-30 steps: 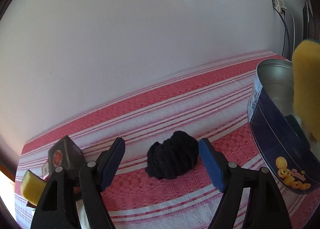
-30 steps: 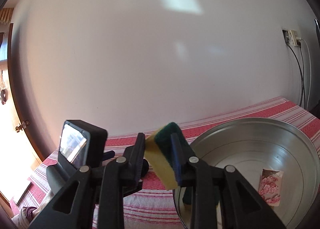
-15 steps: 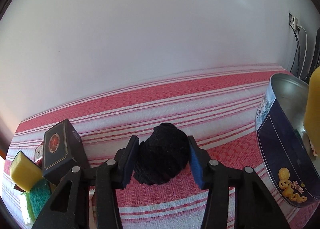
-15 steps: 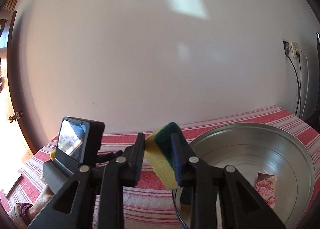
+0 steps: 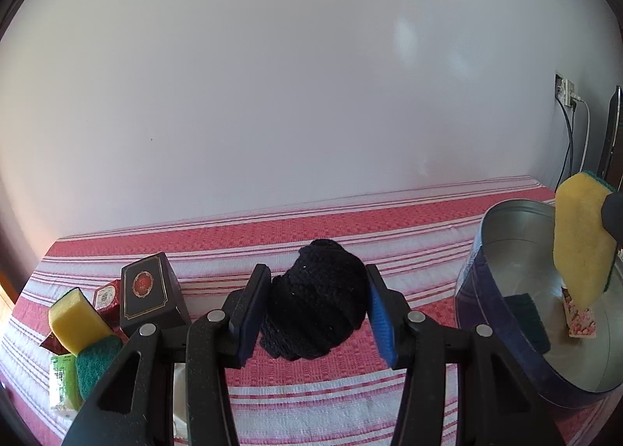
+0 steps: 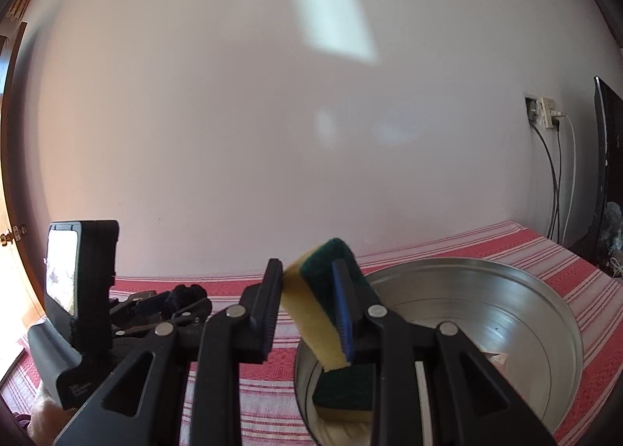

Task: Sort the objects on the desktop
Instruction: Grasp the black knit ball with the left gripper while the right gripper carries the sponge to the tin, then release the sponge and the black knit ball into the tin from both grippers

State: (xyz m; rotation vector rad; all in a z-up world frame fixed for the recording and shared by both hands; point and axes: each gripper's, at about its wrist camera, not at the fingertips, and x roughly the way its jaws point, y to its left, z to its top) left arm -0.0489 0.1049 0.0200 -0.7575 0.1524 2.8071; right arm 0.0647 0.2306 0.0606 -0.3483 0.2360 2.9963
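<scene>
Round silver metal tin with navy wall (image 5: 502,313): my right gripper (image 6: 307,313) hangs over it, clamped on yellow-green sponge (image 6: 323,302). Lower before release. Left gripper (image 5: 317,313) clamped on black knitted bundle (image 5: 317,313), lifted above the striped cloth; carry it level to the tin.

tin (image 5: 506,333) — right side cut off | box labels (image 5: 102,295) — too small to read

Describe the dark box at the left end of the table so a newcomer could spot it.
On the red striped tablecloth, look at the clutter left of the left gripper. The black box stands tallest there, with gold edging and a red emblem, beside a yellow sponge.
</scene>
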